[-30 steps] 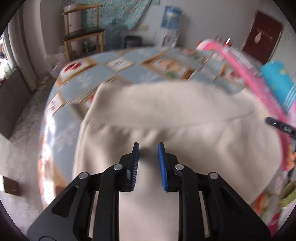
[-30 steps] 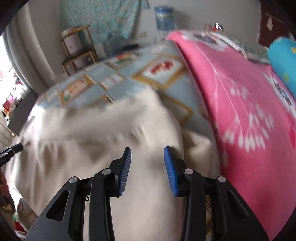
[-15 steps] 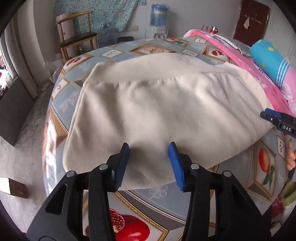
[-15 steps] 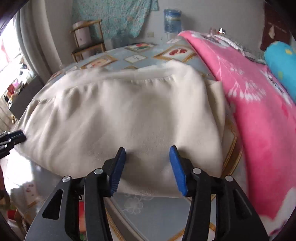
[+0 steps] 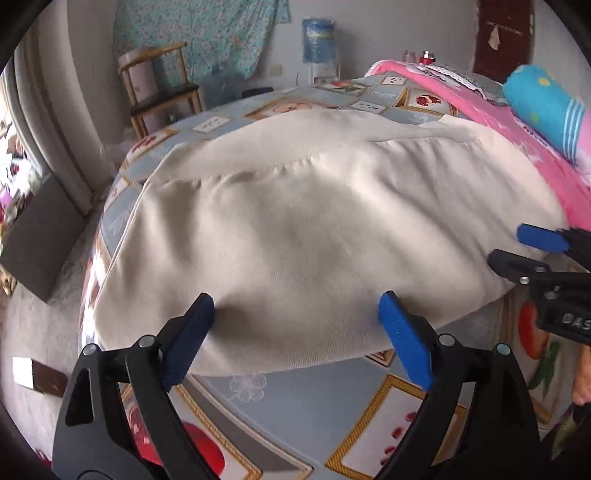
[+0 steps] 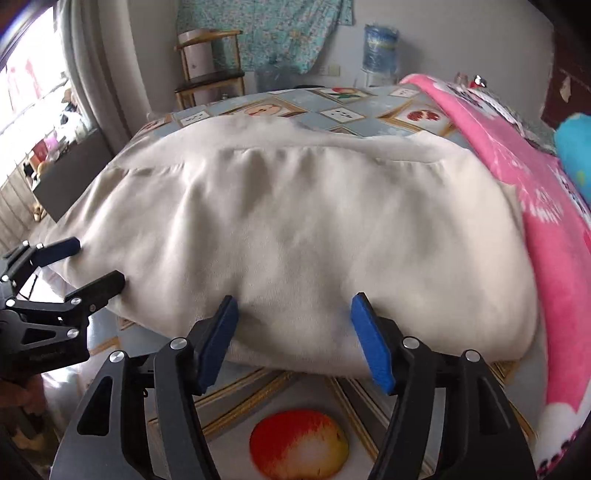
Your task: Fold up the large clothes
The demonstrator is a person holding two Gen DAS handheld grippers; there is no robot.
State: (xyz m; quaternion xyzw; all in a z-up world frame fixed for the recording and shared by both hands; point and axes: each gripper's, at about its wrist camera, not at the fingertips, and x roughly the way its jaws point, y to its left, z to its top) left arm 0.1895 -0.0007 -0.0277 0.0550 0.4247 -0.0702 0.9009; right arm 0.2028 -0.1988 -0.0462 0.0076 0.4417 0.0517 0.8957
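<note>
A large cream garment (image 5: 314, 229) lies folded flat on the patterned bed cover (image 5: 310, 398), its near edge toward me; it also shows in the right wrist view (image 6: 295, 236). My left gripper (image 5: 295, 314) is wide open, its blue pads just over the garment's near edge, holding nothing. My right gripper (image 6: 293, 314) is open the same way over the near edge further right. Each gripper shows in the other's view: the right one (image 5: 524, 251) at the garment's right edge, the left one (image 6: 85, 266) at its left edge.
A pink blanket (image 6: 535, 192) and a blue pillow (image 5: 543, 107) lie along the right of the bed. A wooden chair (image 5: 159, 88), a water dispenser (image 5: 317, 40) and a hanging patterned cloth (image 5: 199, 33) stand by the far wall. The floor drops off on the left.
Both grippers pulled back from the far part of the garment to its near edge and opened wider. The garment now lies flat, let go.
</note>
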